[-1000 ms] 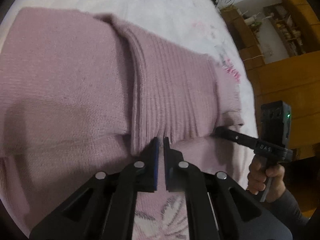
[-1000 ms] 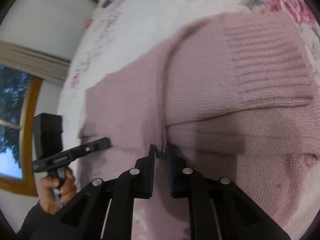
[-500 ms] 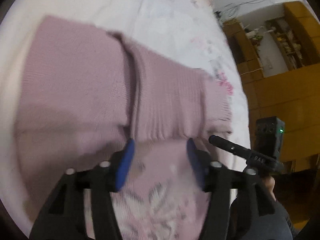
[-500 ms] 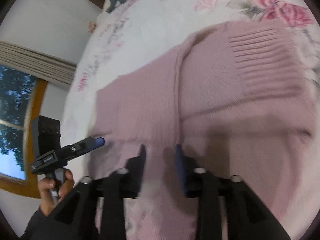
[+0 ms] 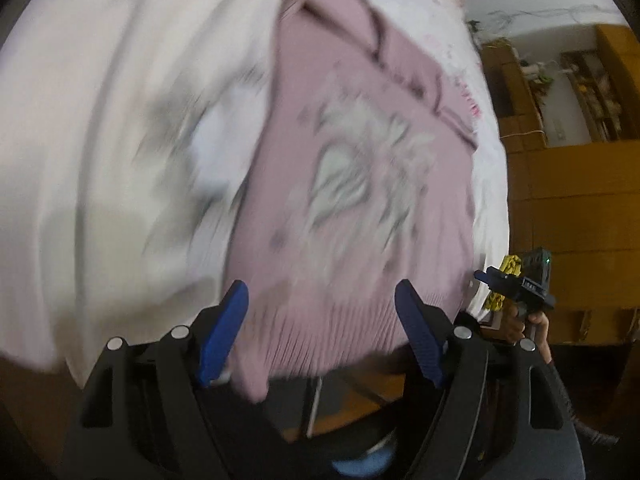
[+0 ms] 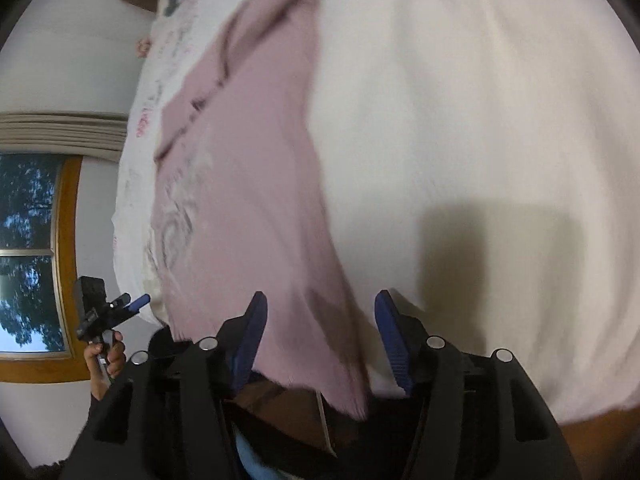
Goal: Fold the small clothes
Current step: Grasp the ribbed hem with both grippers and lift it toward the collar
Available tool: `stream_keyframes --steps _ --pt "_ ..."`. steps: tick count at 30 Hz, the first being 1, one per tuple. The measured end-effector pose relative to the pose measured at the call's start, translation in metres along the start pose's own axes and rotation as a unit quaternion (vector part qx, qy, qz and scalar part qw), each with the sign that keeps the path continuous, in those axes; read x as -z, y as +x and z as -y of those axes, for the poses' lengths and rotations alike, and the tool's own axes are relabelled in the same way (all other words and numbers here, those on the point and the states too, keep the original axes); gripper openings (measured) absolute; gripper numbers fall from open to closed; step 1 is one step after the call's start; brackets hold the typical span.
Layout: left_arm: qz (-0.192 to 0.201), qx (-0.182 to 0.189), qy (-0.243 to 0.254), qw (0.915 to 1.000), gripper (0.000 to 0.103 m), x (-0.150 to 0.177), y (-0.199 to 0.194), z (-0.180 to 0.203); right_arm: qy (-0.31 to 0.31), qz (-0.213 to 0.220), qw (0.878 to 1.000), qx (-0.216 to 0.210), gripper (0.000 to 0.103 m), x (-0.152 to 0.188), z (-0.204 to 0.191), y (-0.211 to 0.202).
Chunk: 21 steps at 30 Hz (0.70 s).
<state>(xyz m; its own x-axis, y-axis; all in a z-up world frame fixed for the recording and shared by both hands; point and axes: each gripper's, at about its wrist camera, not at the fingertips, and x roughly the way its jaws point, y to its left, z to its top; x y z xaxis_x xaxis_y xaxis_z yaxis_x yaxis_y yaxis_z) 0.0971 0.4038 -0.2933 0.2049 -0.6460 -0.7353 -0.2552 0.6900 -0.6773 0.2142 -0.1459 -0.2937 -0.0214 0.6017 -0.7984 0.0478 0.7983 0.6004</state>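
Note:
A pink knitted sweater [image 5: 352,184] with a pale flower print lies on the white bed, folded into a long strip; its ribbed hem hangs over the near bed edge. The sweater [image 6: 248,184] runs away from me in the right wrist view too. My left gripper [image 5: 320,300] hovers open above the hem, nothing between its blue pads. My right gripper [image 6: 318,312] is open as well, over the sweater's near right corner. Each gripper shows small in the other's view, held by a hand: the right gripper [image 5: 516,284] and the left gripper [image 6: 108,308]. Both views are blurred by motion.
The white floral bedsheet [image 6: 460,120] spreads wide to the right of the sweater. Wooden cabinets [image 5: 568,200] stand beyond the bed on one side, a window [image 6: 32,248] with a wooden frame on the other. The person's dark clothing fills the bottom of both views.
Both grippers let go of the folded sweater edge, opened wide and pulled back toward the near bed edge. The views swung, so the sweater now lies lengthwise ahead.

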Motion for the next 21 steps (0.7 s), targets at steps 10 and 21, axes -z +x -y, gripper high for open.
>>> stream_keyframes --steps 10,21 --pt "-0.05 -0.023 -0.042 0.9976 0.075 0.025 0.053 -0.013 0.038 -0.03 0.999 -0.017 0.057 0.034 0.017 0.025" --pt "-0.051 0.008 -0.07 0.9962 0.017 0.037 0.067 -0.025 0.032 -0.045 0.998 -0.038 0.057 0.049 -0.003 0.043"
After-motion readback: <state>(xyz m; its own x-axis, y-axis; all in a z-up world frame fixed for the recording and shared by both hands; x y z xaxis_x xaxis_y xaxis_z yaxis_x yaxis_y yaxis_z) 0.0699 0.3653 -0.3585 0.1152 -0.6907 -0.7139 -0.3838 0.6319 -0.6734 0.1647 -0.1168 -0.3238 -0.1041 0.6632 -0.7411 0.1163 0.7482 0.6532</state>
